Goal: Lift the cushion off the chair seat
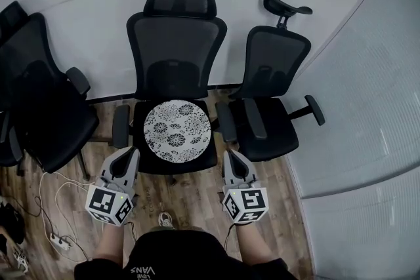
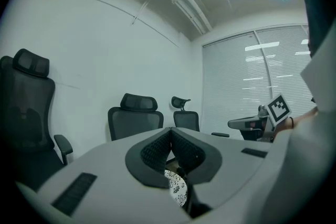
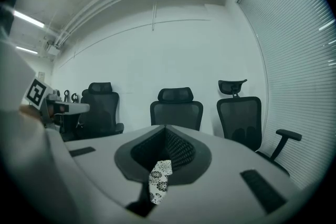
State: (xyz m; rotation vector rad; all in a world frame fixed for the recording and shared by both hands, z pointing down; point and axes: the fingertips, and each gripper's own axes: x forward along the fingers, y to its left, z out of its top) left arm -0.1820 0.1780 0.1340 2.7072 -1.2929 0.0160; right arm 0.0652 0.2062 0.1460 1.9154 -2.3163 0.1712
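The cushion [image 1: 177,130], round and flower-patterned, lies flat in the middle of the head view on the seat [image 1: 178,167] of the centre chair [image 1: 176,56], covering most of it and leaving a dark rim at the front and sides. Being round, it has no long axis to line up with, so any point on its edge would serve for a grip. The left gripper [image 1: 129,153] sits at the lower left of the cushion, its tip just beside the chair's left armrest [image 1: 121,126]. The right gripper [image 1: 231,155] sits at the lower right, its tip near the right armrest [image 1: 226,121]. Both are off the seat's front corners, over the wooden floor [image 1: 190,197], and neither touches the cushion. The cushion thus lies ahead of and between the two tips, up-frame from both, and the two grippers look about equally near to its front edge. In the left gripper view the fingers [image 2: 155,152] are pressed together with nothing between them, and a sliver of the cushion [image 2: 177,189] shows below them, lower in the frame. The right gripper view shows the same: fingers [image 3: 181,149] pressed together and empty, with the patterned cushion [image 3: 159,181] low in the frame beneath them. Judging from this, either set of fingers must spread and dip before it can take the near rim
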